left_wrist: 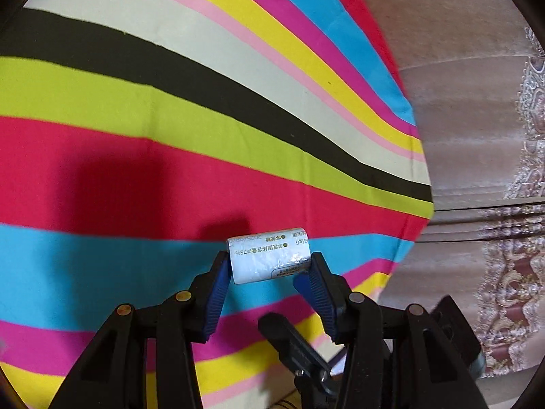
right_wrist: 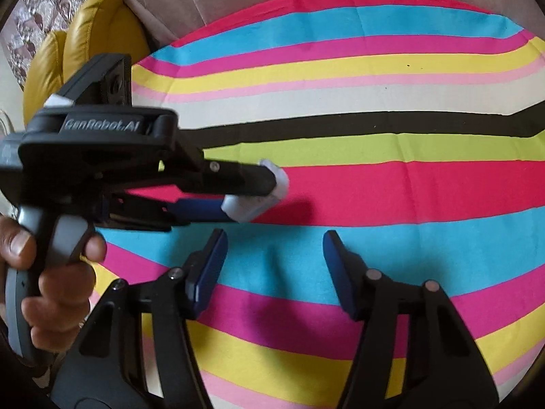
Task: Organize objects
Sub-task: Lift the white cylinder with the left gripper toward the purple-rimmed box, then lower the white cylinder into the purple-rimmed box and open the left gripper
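- Left wrist view: the left hand-held gripper [left_wrist: 269,266] grips a small white cylindrical packet [left_wrist: 269,255] printed with green Chinese text, one blue pad [left_wrist: 218,289] pressed on each end of it.
- The packet lies crosswise between the fingertips, raised above the striped tablecloth [left_wrist: 170,156]; its shadow falls on the red stripe just beyond it.
- The tablecloth covers a desk and carries curved bands of black, lime, red, sky blue, magenta, yellow, pink and cream.
- To the right of the packet the cloth ends at a rounded edge, and past that edge hangs a pale curtain [left_wrist: 477,119] with a brown ornate pattern lower down.
- Right wrist view: the right hand-held gripper [right_wrist: 274,266] is spread wide with nothing between its blue pads [right_wrist: 209,272], hovering over the sky-blue stripe of the tablecloth [right_wrist: 374,187].
- In the same view the left hand-held gripper [right_wrist: 253,192] reaches in from the left side, its black body marked "GenRobot.AI", and the white packet [right_wrist: 252,206] sits clamped at its tip, above the red stripe and just beyond the right hand-held gripper's left finger.
- The person's left hand [right_wrist: 51,283] wraps the grey handle at the near left of the packet.
- A mustard-yellow leather cushion [right_wrist: 98,34] stands well behind and left of the packet, off the desk edge, beside the curtain.
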The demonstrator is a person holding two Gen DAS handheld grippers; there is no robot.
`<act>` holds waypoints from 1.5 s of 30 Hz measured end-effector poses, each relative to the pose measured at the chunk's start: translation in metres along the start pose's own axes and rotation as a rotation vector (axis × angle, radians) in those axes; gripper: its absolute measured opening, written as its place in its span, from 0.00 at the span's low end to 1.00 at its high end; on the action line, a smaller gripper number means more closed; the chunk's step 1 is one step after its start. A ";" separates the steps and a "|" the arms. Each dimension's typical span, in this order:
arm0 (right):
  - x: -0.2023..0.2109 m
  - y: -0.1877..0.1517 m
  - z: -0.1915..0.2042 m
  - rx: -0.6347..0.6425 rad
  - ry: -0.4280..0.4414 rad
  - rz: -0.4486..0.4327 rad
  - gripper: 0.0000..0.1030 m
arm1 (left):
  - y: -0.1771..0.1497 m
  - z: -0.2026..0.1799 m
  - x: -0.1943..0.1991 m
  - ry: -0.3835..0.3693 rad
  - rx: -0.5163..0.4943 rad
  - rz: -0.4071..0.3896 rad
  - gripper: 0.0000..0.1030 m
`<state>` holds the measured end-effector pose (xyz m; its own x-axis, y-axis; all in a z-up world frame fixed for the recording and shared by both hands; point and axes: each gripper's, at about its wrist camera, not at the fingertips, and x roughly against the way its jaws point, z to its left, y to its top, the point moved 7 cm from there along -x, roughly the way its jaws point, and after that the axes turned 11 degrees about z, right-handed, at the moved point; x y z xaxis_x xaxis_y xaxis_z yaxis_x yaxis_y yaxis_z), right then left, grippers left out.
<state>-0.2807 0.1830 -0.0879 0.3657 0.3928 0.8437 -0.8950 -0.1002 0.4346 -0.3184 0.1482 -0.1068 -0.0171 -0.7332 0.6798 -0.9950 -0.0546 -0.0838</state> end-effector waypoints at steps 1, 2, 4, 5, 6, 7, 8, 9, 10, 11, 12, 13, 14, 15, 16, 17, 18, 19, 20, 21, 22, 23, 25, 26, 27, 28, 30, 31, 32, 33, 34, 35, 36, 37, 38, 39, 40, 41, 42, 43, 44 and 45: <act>0.002 0.000 -0.002 -0.008 0.013 -0.007 0.60 | 0.002 -0.002 0.001 -0.021 0.003 0.005 0.47; 0.005 0.000 -0.003 -0.017 0.026 -0.013 0.59 | 0.003 -0.005 -0.001 -0.041 0.002 0.010 0.47; 0.009 0.000 -0.004 -0.032 0.053 -0.024 0.54 | 0.000 -0.011 0.006 -0.071 -0.004 0.019 0.47; 0.010 -0.001 -0.003 -0.033 0.065 -0.028 0.52 | -0.005 -0.012 0.012 -0.078 -0.009 0.022 0.47; 0.012 -0.002 -0.003 -0.034 0.083 -0.033 0.50 | -0.010 -0.014 0.013 -0.081 -0.015 0.024 0.47; 0.015 -0.003 -0.002 -0.035 0.091 -0.038 0.47 | -0.014 -0.017 0.013 -0.084 -0.021 0.026 0.47; 0.018 -0.003 -0.002 -0.037 0.105 -0.048 0.43 | -0.018 -0.018 0.015 -0.090 -0.022 0.030 0.47; 0.023 -0.005 -0.001 -0.036 0.113 -0.059 0.41 | -0.023 -0.019 0.015 -0.098 -0.023 0.036 0.47; 0.028 -0.006 0.000 -0.033 0.118 -0.073 0.38 | -0.027 -0.020 0.016 -0.108 -0.026 0.039 0.47; 0.032 -0.007 0.000 -0.028 0.110 -0.081 0.38 | -0.031 -0.021 0.018 -0.110 -0.030 0.041 0.47; 0.035 -0.008 0.000 -0.026 0.110 -0.083 0.37 | -0.034 -0.023 0.018 -0.115 -0.036 0.044 0.46; 0.037 -0.009 -0.001 -0.029 0.115 -0.085 0.37 | -0.037 -0.025 0.018 -0.121 -0.040 0.048 0.46; 0.039 -0.010 -0.002 -0.032 0.119 -0.089 0.36 | -0.042 -0.026 0.019 -0.123 -0.043 0.053 0.46; 0.043 -0.014 -0.002 -0.030 0.115 -0.093 0.36 | -0.046 -0.028 0.018 -0.124 -0.047 0.058 0.46; 0.046 -0.017 -0.002 -0.027 0.107 -0.092 0.36 | -0.051 -0.030 0.016 -0.129 -0.053 0.064 0.46; 0.051 -0.023 -0.002 -0.024 0.099 -0.093 0.36 | -0.055 -0.033 0.014 -0.134 -0.057 0.070 0.46; 0.056 -0.028 -0.004 -0.027 0.091 -0.095 0.36 | -0.061 -0.037 0.011 -0.139 -0.064 0.080 0.46; 0.062 -0.031 -0.007 -0.031 0.088 -0.096 0.35 | -0.066 -0.040 0.008 -0.140 -0.072 0.089 0.46; 0.067 -0.037 -0.009 -0.035 0.080 -0.096 0.35 | -0.071 -0.043 0.006 -0.142 -0.079 0.097 0.46; 0.072 -0.042 -0.012 -0.036 0.068 -0.096 0.35 | -0.077 -0.048 0.002 -0.146 -0.092 0.109 0.46; 0.080 -0.049 -0.015 -0.035 0.059 -0.098 0.35 | -0.084 -0.054 -0.002 -0.148 -0.104 0.119 0.46; 0.086 -0.054 -0.018 -0.037 0.047 -0.102 0.35 | -0.089 -0.059 -0.004 -0.150 -0.114 0.128 0.46; 0.100 -0.065 -0.025 -0.043 0.018 -0.116 0.33 | -0.101 -0.069 -0.012 -0.144 -0.135 0.146 0.46; 0.107 -0.071 -0.030 -0.052 -0.001 -0.123 0.31 | -0.108 -0.074 -0.017 -0.147 -0.144 0.155 0.46; 0.112 -0.075 -0.034 -0.062 -0.010 -0.127 0.31 | -0.116 -0.080 -0.023 -0.147 -0.154 0.165 0.46; 0.119 -0.082 -0.039 -0.079 -0.010 -0.130 0.30 | -0.122 -0.085 -0.027 -0.141 -0.163 0.173 0.46; 0.133 -0.097 -0.049 -0.100 -0.027 -0.136 0.30 | -0.138 -0.099 -0.040 -0.122 -0.201 0.197 0.46; 0.139 -0.104 -0.053 -0.107 -0.034 -0.141 0.30 | -0.144 -0.103 -0.045 -0.119 -0.213 0.209 0.46; 0.146 -0.113 -0.058 -0.115 -0.050 -0.145 0.30 | -0.154 -0.110 -0.054 -0.114 -0.228 0.225 0.46; 0.152 -0.120 -0.063 -0.122 -0.064 -0.147 0.30 | -0.162 -0.115 -0.060 -0.106 -0.242 0.239 0.46; 0.158 -0.128 -0.068 -0.135 -0.076 -0.148 0.30 | -0.169 -0.120 -0.067 -0.099 -0.255 0.251 0.46; 0.164 -0.137 -0.074 -0.149 -0.082 -0.148 0.30 | -0.180 -0.127 -0.075 -0.093 -0.271 0.271 0.46; 0.170 -0.147 -0.080 -0.163 -0.088 -0.149 0.30 | -0.188 -0.131 -0.082 -0.093 -0.279 0.287 0.46; 0.177 -0.158 -0.086 -0.174 -0.099 -0.152 0.30 | -0.198 -0.136 -0.090 -0.089 -0.292 0.306 0.46; 0.185 -0.169 -0.092 -0.186 -0.112 -0.154 0.30 | -0.207 -0.141 -0.097 -0.083 -0.307 0.321 0.46; 0.193 -0.180 -0.100 -0.200 -0.124 -0.153 0.30 | -0.218 -0.147 -0.107 -0.075 -0.323 0.340 0.46; 0.196 -0.184 -0.104 -0.213 -0.134 -0.149 0.30 | -0.226 -0.152 -0.115 -0.069 -0.332 0.353 0.46; 0.203 -0.195 -0.111 -0.231 -0.146 -0.144 0.30 | -0.235 -0.158 -0.124 -0.062 -0.345 0.368 0.46; 0.207 -0.203 -0.116 -0.244 -0.155 -0.141 0.30 | -0.243 -0.163 -0.131 -0.057 -0.357 0.381 0.46; 0.214 -0.213 -0.123 -0.259 -0.166 -0.140 0.30 | -0.253 -0.168 -0.140 -0.050 -0.369 0.397 0.46; 0.219 -0.222 -0.129 -0.271 -0.175 -0.140 0.30 | -0.262 -0.172 -0.149 -0.040 -0.381 0.413 0.46; 0.223 -0.227 -0.133 -0.289 -0.183 -0.136 0.30 | -0.269 -0.175 -0.156 -0.034 -0.387 0.426 0.46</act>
<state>-0.0301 0.4153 -0.0406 0.5027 0.2117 0.8381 -0.8606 0.2142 0.4621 -0.0656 0.3962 -0.0629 -0.4274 -0.6579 0.6201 -0.8646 0.4979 -0.0677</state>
